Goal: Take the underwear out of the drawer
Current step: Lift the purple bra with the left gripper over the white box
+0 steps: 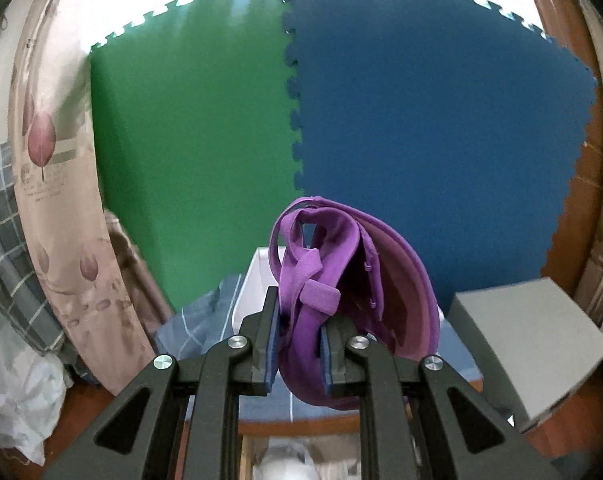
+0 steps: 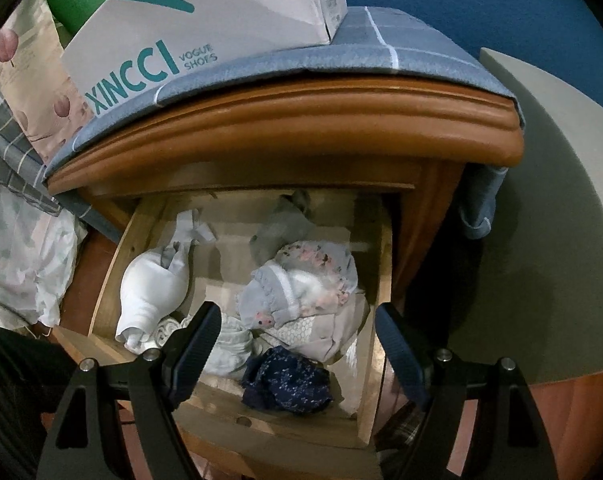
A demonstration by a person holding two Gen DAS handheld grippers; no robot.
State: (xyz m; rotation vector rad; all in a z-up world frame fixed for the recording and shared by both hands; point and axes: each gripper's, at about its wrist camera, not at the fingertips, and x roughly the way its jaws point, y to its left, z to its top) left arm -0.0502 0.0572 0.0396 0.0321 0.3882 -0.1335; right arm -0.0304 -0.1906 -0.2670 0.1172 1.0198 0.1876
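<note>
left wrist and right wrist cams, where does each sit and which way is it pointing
Left wrist: sits on the left gripper, facing forward at green and blue foam mats; its fingers clamp a purple bra.
Right wrist: sits on the right gripper, looking down into the open drawer of underwear; its fingers are spread.
Shared: the white shoebox on blue checked cloth.
</note>
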